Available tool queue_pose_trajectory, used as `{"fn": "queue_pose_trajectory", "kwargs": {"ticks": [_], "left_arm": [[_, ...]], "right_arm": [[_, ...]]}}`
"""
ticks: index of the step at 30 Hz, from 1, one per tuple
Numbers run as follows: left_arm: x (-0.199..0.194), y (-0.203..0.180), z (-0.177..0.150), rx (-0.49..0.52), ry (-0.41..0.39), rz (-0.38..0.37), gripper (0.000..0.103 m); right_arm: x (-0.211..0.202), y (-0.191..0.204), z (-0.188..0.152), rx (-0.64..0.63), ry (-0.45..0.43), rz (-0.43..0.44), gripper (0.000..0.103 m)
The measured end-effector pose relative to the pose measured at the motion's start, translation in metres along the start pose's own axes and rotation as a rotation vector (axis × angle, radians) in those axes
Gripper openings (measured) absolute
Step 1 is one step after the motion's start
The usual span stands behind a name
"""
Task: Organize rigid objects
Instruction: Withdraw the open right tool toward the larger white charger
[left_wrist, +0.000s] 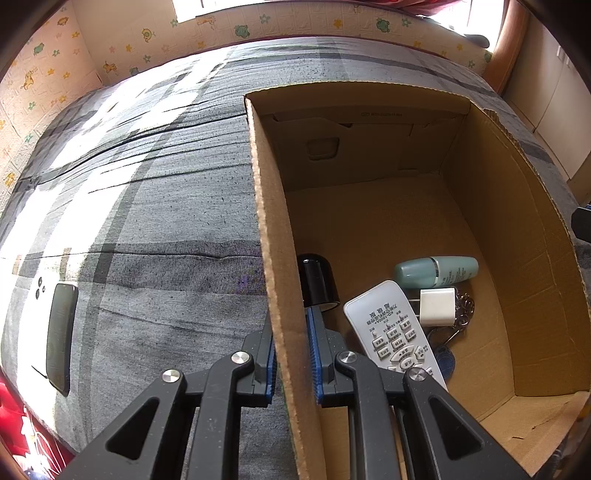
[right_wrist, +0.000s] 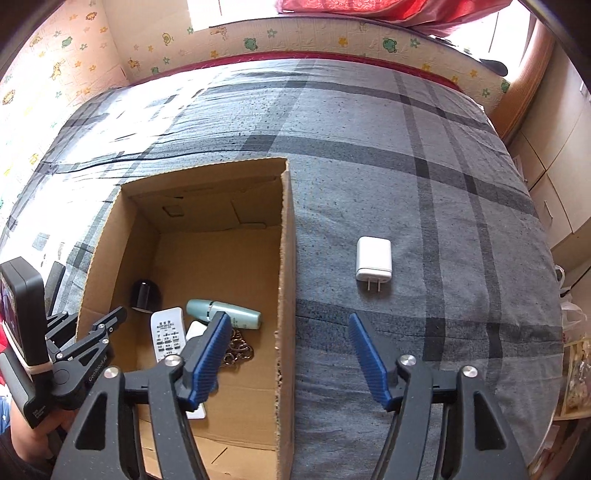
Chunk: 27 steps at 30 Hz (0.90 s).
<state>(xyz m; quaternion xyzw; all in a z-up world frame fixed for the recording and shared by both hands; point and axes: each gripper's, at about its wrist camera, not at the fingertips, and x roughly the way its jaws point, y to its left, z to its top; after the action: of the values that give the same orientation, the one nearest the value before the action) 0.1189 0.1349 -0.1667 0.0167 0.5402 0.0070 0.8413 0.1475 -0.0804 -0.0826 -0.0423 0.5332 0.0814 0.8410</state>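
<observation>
My left gripper (left_wrist: 291, 354) is shut on the left wall of the open cardboard box (left_wrist: 271, 258), which rests on the grey plaid bed. Inside the box lie a white remote (left_wrist: 391, 332), a teal bottle (left_wrist: 436, 271), a white charger (left_wrist: 437, 306), a black cap (left_wrist: 317, 282) and a key chain (left_wrist: 461, 310). My right gripper (right_wrist: 291, 354) is open and empty above the box's right wall (right_wrist: 286, 277). A second white charger (right_wrist: 373, 260) lies on the bed ahead of it, to the right of the box. The left gripper (right_wrist: 92, 343) also shows in the right wrist view.
A black phone (left_wrist: 61, 336) and a white phone beside it lie on the bed left of the box. The bed (right_wrist: 406, 155) stretches back to a patterned wall. Wooden cabinets (right_wrist: 554, 155) stand at the right. A red cloth (left_wrist: 22, 432) sits at the lower left.
</observation>
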Motion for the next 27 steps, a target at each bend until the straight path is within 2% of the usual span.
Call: {"fn": "queue_pose_trajectory", "kwargs": {"ticks": [1,8,10,19,27], "left_arm": [[0.000,0.000,0.000,0.002,0.000,0.002,0.016],[0.001,-0.002,0.000,0.011,0.004,0.011,0.016],[0.001,-0.003,0.000,0.010,0.003,0.010,0.016],[0.002,-0.002,0.000,0.011,0.005,0.010,0.016],[0.004,-0.003,-0.001,0.018,0.007,0.017,0.016]], "right_arm": [[-0.001,-0.004,-0.001,0.006,-0.005,0.001,0.084],[0.002,-0.032,-0.006,0.041,-0.016,-0.015,0.091],[0.005,-0.039,-0.006,0.050,-0.017,-0.016,0.097],[0.022,-0.074,-0.006,0.087,-0.025,-0.035,0.097],[0.058,-0.104,0.004,0.124,-0.007,-0.056,0.098]]}}
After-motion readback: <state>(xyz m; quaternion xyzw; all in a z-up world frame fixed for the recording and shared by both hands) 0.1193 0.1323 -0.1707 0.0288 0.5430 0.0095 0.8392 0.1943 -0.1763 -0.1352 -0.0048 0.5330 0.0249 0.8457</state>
